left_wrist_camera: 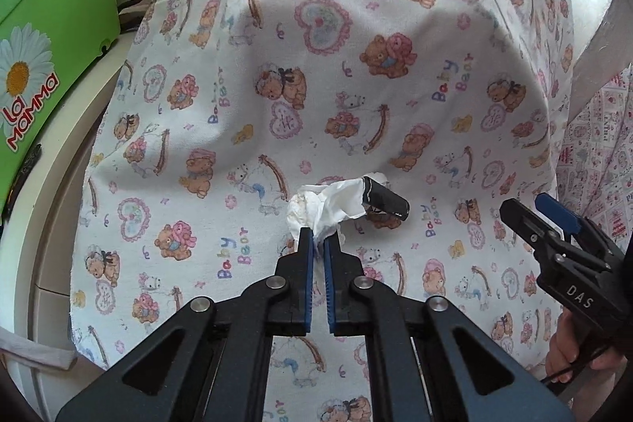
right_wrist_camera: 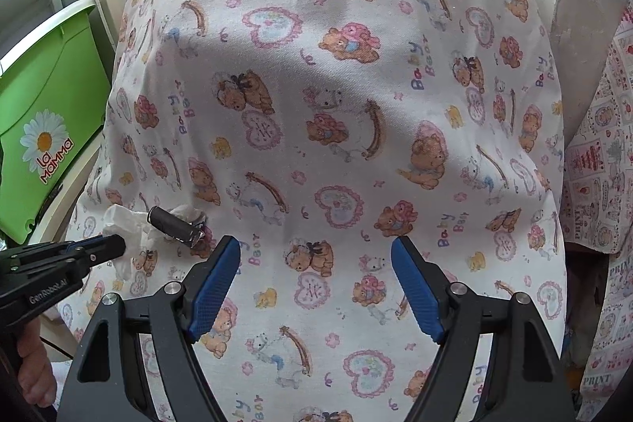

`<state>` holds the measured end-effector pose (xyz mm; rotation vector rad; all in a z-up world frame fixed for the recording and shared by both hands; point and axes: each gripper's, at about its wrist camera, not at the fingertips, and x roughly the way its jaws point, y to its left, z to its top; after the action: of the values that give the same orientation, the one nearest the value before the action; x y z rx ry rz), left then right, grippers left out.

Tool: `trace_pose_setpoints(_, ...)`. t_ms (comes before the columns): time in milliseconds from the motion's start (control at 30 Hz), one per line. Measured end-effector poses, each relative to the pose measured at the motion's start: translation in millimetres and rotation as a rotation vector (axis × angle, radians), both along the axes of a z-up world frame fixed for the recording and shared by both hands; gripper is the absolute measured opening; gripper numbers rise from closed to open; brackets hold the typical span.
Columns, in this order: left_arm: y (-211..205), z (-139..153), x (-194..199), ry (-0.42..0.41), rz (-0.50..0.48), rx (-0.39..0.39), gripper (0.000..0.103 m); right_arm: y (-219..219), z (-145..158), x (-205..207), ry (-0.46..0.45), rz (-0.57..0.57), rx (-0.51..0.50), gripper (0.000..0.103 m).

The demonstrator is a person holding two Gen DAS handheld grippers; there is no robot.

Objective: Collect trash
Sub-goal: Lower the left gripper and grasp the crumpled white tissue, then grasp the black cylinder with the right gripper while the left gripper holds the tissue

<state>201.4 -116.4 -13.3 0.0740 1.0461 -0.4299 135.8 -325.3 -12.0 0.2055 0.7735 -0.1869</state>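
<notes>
Soft printed cotton, white with teddy bears, hearts and "Baby Bear" lettering, covers the counter (left_wrist_camera: 356, 46) in the left wrist view, so the surface beneath is hidden and only its draped outline shows. The left tool (left_wrist_camera: 319, 244) has its blue ribbed pads nearly together, pinching a twisted tail of the crumpled white tissue (left_wrist_camera: 320, 208) right at its tips. The tissue is thin and creased, with a faint yellowish stain on its left lobe. Just ahead and to the right of the tips, a small dark cylinder (left_wrist_camera: 385, 202) lies tilted on the cloth, touching the tissue; what it is made of is hard to tell. Far to the right of the tool, the right tool (left_wrist_camera: 538, 220) enters from the edge, black with a blue pad, its handle and the fingers holding it cut off by the lens rim. To the left, a glossy green plastic bin (left_wrist_camera: 51, 26) with a daisy and "La Mamma" print is partly cropped.

From the right wrist view, the right tool (right_wrist_camera: 316, 256) stands wide open, its textured blue pads splayed apart over bare cloth (right_wrist_camera: 316, 86), touching nothing. Ahead and to its left lie the tissue (right_wrist_camera: 126, 224) and the dark cylinder (right_wrist_camera: 176, 228), whose near end looks torn and shiny. The left tool (right_wrist_camera: 107, 246) reaches in from the left edge with its tip against the tissue; its jaws are hidden from this side. The green bin (right_wrist_camera: 51, 97) sits further left, half out of view.
</notes>
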Motion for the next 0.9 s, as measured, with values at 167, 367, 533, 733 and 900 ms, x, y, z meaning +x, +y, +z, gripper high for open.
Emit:
trace_pose_setpoints(167, 20, 7, 5, 0.043, 0.024, -0.042, 0.004, 10, 0, 5, 0.002, 0.026, -0.006, 0.081)
trace_pose_setpoints(367, 45, 35, -2, -0.025, 0.043, -0.087, 0.004, 32, -5, 14, 0.019, 0.092, -0.027, 0.081)
trace_pose_setpoints(533, 55, 48, -3, -0.096, 0.098, -0.046, 0.005, 50, -11, 23, 0.035, 0.159, 0.012, 0.081)
trace_pose_setpoints(733, 54, 41, 5, -0.113, 0.133, 0.003, 0.005, 81, -27, 33, 0.067, 0.276, 0.029, 0.081)
trace_pose_setpoints(900, 53, 40, 3, -0.111, 0.125, 0.01, 0.005, 102, -41, 41, 0.103, 0.347, -0.035, 0.081)
